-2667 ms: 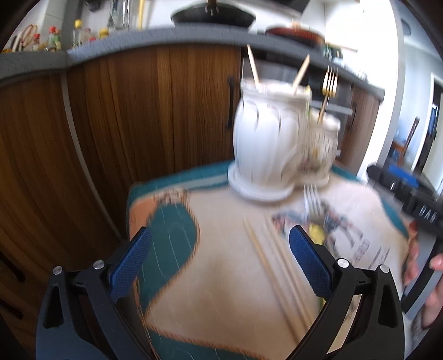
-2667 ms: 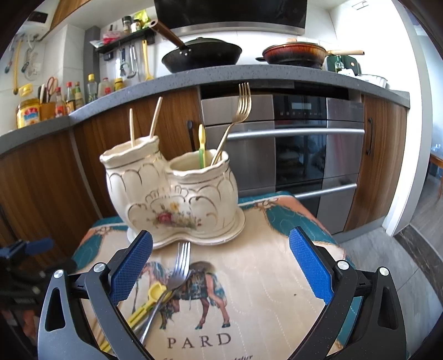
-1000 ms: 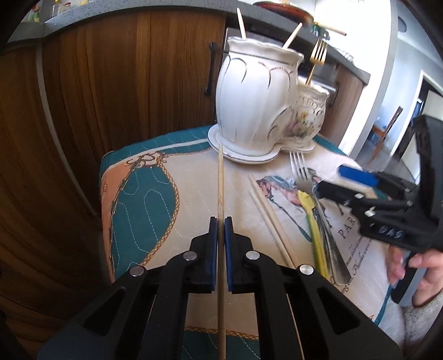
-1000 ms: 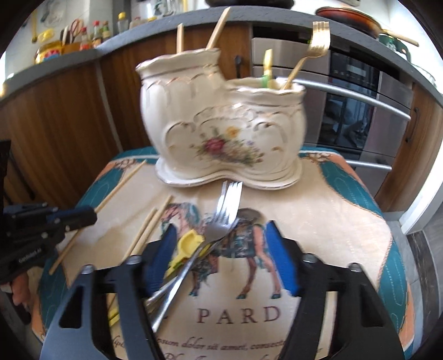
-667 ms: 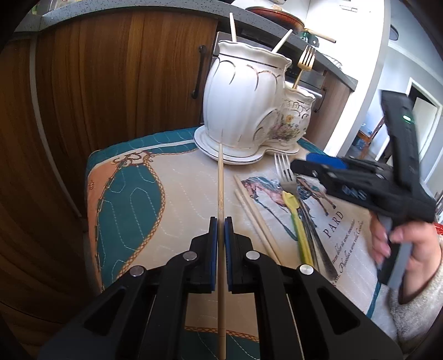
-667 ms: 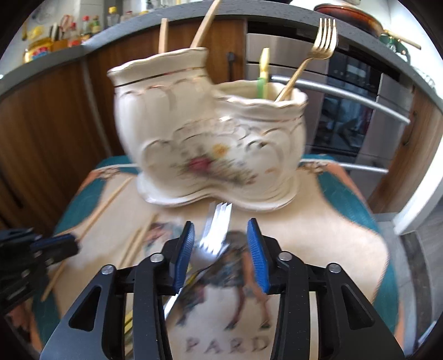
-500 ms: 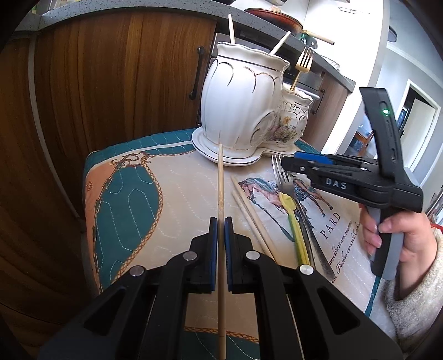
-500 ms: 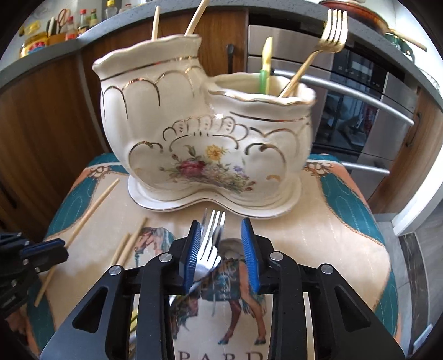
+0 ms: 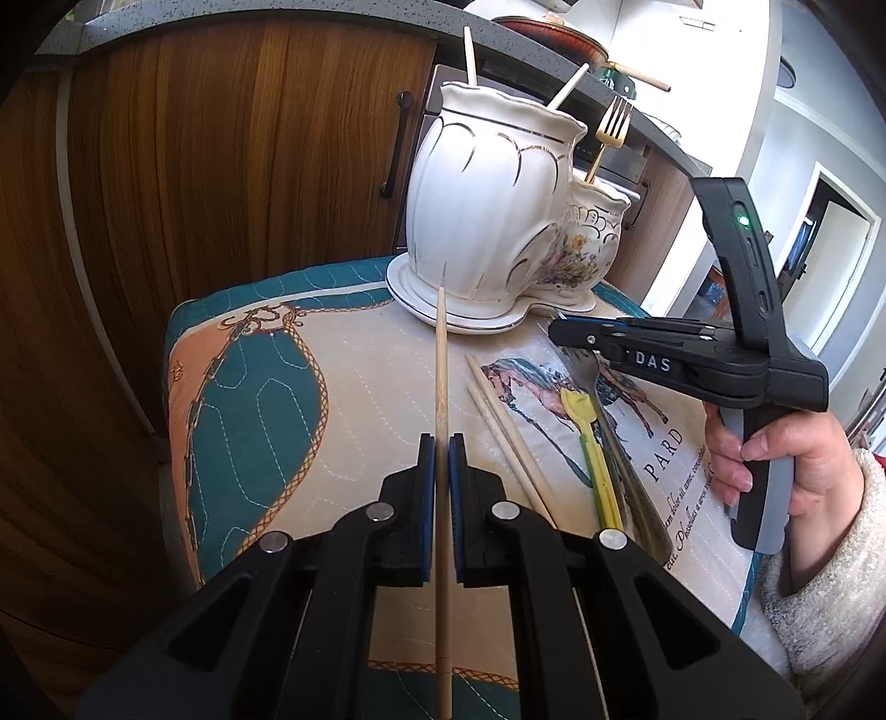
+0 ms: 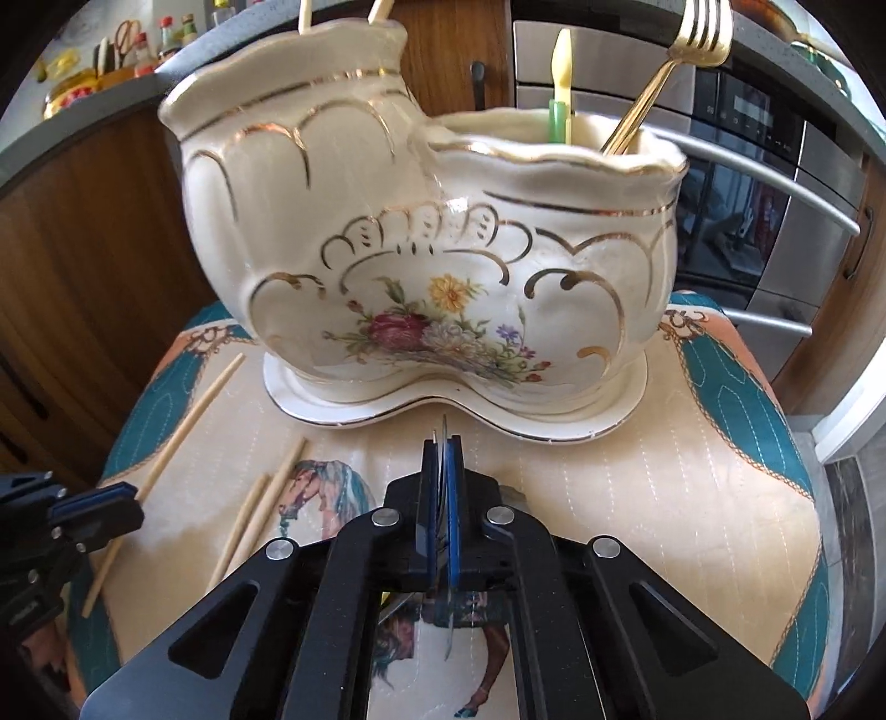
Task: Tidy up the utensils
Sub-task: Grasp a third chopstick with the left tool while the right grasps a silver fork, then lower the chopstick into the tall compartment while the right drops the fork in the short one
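My left gripper (image 9: 441, 443) is shut on a wooden chopstick (image 9: 441, 354) that points toward the white two-pot ceramic holder (image 9: 487, 210). My right gripper (image 10: 441, 443) is shut on a silver fork (image 10: 443, 432), seen edge-on between the pads, just in front of the holder (image 10: 432, 238). In the left wrist view the right gripper (image 9: 559, 332) pinches the fork (image 9: 614, 437) near its head. The tall pot holds two chopsticks (image 9: 469, 52). The low pot holds a gold fork (image 10: 664, 66) and a yellow-green utensil (image 10: 560, 77).
Two loose chopsticks (image 9: 509, 437) and a yellow plastic utensil (image 9: 592, 443) lie on the patterned cloth (image 9: 260, 399) of the small table. Wooden cabinets (image 9: 221, 166) stand behind, an oven (image 10: 775, 183) at the right. The held chopstick also shows in the right wrist view (image 10: 183, 426).
My right gripper has moved in toward the holder and closed on the silver fork. My left gripper stays shut on the chopstick, nearly still.
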